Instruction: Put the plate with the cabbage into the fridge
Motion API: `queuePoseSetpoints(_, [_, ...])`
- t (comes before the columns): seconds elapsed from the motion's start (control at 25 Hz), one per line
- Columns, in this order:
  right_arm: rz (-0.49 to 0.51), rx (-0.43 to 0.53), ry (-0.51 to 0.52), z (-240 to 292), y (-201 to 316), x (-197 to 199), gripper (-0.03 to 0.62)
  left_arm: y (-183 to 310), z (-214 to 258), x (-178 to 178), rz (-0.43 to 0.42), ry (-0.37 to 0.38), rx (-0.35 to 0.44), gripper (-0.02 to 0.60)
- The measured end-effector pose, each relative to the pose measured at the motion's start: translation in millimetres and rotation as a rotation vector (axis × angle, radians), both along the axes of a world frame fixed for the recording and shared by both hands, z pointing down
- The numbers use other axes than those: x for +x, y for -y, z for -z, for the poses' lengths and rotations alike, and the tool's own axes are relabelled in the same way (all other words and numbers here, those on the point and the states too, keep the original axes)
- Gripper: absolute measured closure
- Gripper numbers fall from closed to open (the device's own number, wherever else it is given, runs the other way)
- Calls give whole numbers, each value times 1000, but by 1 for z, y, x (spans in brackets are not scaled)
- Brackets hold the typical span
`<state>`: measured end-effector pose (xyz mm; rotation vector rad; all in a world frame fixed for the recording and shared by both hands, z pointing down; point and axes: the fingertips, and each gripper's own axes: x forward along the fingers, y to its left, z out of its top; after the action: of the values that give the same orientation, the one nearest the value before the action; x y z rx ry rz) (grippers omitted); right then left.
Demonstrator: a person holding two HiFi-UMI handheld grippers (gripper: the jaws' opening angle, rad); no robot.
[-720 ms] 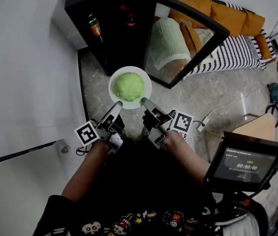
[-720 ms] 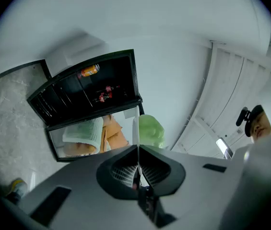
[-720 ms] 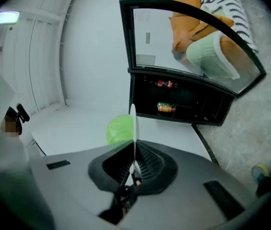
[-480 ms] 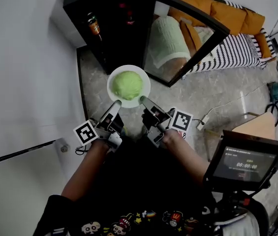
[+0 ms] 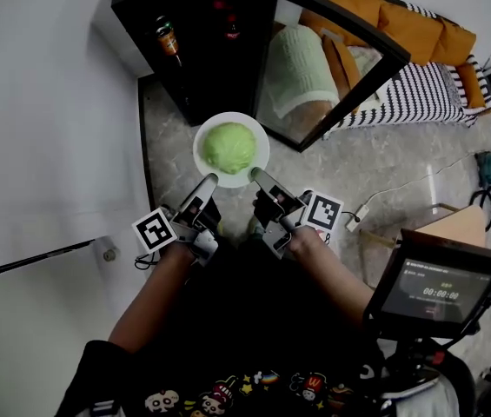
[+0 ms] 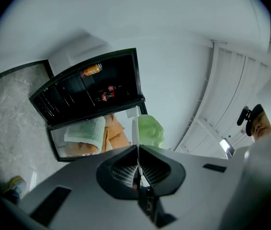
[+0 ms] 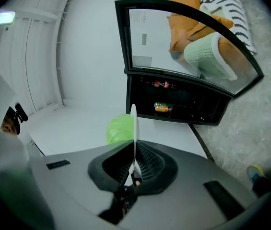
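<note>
A white plate (image 5: 255, 168) carrying a green cabbage (image 5: 229, 145) hangs in the air just in front of the open black fridge (image 5: 195, 37). My left gripper (image 5: 209, 180) is shut on the plate's near left rim, and my right gripper (image 5: 256, 175) is shut on its near right rim. In the left gripper view the plate (image 6: 135, 129) shows edge-on between the jaws, with the cabbage (image 6: 150, 132) to its right. The right gripper view has the plate (image 7: 134, 126) edge-on too, with the cabbage (image 7: 120, 128) on its left.
The fridge's glass door (image 5: 332, 63) stands swung open to the right. A bottle (image 5: 169, 44) and dark items sit on the fridge shelves. A white wall (image 5: 45, 120) runs along the left. A striped sofa (image 5: 410, 89) with orange cushions lies behind the door; a cable and power strip (image 5: 360, 215) lie on the floor.
The plate with the cabbage and both grippers have edged slightly forward, toward the fridge opening. Both grips are unchanged.
</note>
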<state>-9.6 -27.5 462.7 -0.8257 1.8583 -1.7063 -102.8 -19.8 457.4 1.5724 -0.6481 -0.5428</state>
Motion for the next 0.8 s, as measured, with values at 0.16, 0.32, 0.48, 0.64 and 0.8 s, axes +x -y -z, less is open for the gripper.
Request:
queuePoseSetpoints(0.16, [14, -22, 20, -4, 6, 44, 576, 6, -1, 44, 16, 18, -4, 569])
queuePoseSetpoints(0.32, [30, -23, 15, -5, 5, 40, 576, 2, -3, 39, 31, 14, -21, 569])
queuePoseSetpoints(0.48, [51, -33, 18, -11, 1, 41, 576, -4, -9, 40, 51, 16, -26, 569])
queuePoseSetpoints(0.64, [65, -28, 22, -12, 1, 42, 576, -5, -11, 41, 69, 9, -17, 569])
queuePoseSetpoints(0.8, [67, -30, 24, -12, 4, 41, 576, -2, -9, 40, 76, 3, -9, 569])
